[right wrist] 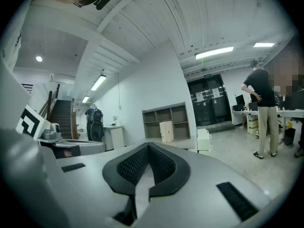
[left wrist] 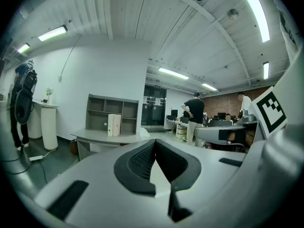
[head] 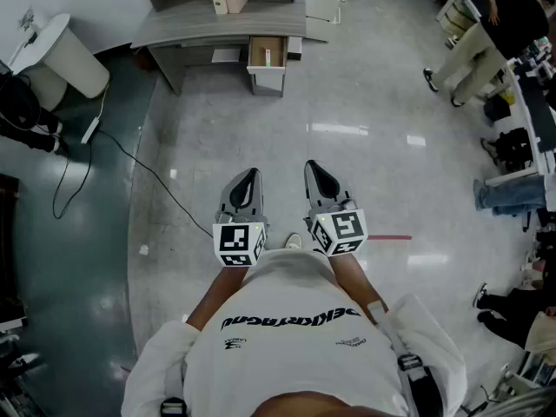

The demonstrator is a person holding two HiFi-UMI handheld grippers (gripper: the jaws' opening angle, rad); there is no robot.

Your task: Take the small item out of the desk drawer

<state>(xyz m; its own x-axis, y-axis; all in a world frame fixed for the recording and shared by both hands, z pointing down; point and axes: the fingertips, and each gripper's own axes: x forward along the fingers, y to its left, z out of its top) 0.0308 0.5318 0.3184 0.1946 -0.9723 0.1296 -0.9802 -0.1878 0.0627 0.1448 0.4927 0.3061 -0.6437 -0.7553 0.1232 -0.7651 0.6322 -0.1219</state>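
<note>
The grey desk stands far ahead across the floor, and its drawer hangs pulled out at the front. A small green item lies inside the drawer. I hold both grippers close to my body, well short of the desk. My left gripper is shut with nothing between its jaws, and the right gripper is shut and empty too. The left gripper view shows its closed tips pointing toward the desk. The right gripper's tips meet the same way.
A shelf unit with a white box sits on the desk. A black cable trails over the floor at left, near a white round stand. People and office desks fill the right side. A red tape strip marks the floor.
</note>
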